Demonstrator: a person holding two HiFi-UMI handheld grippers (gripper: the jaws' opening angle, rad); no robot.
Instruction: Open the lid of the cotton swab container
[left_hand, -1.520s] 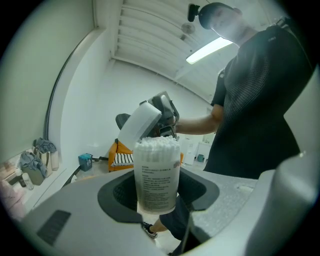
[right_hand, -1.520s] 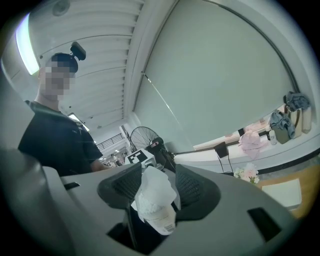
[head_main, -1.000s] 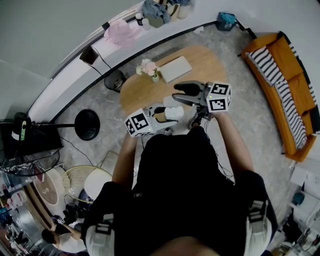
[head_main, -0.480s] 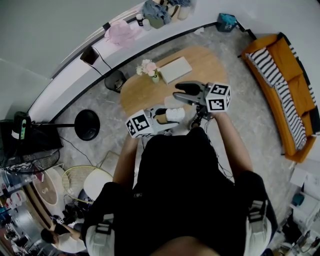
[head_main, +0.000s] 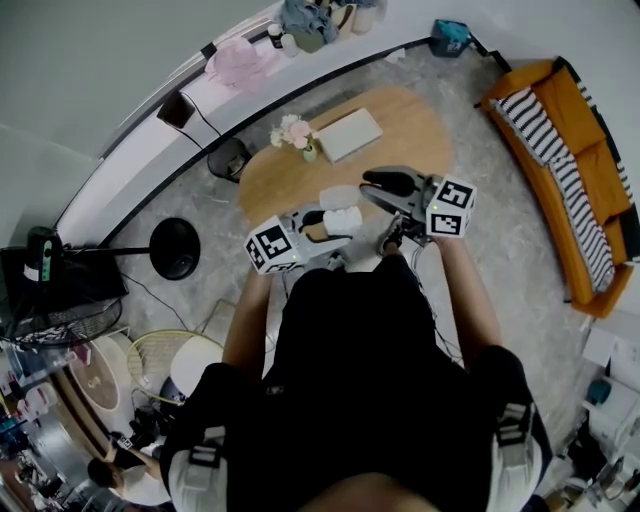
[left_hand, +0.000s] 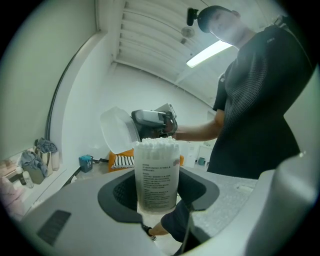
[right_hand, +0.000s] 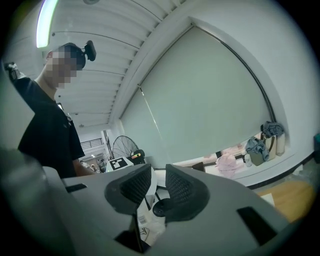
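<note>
Head view: above the round wooden table (head_main: 280, 180), the left gripper (head_main: 325, 222) clamps the cotton swab container (head_main: 342, 220), with the right gripper (head_main: 378, 183) just beside it. Left gripper view: the flip lid (left_hand: 117, 131) stands swung back, exposing the swabs. Right gripper view: the jaws are closing and apparently pinch nothing. The container is best held steady and upright.

"What are you holding?"

"I, the left gripper (left_hand: 159, 194), am clamping the cotton swab container (left_hand: 156, 172) upright between my jaws. Cotton swabs (left_hand: 156, 144) are crowding its open top."

"And the lid?"

"The lid (left_hand: 116, 129) is standing flipped up beyond my jaws, leftward of the container's mouth. The right gripper (left_hand: 152, 121) is closing its jaws just past it, the lid's edge sitting at their tips. Whether it's between them, I can't tell."
</note>
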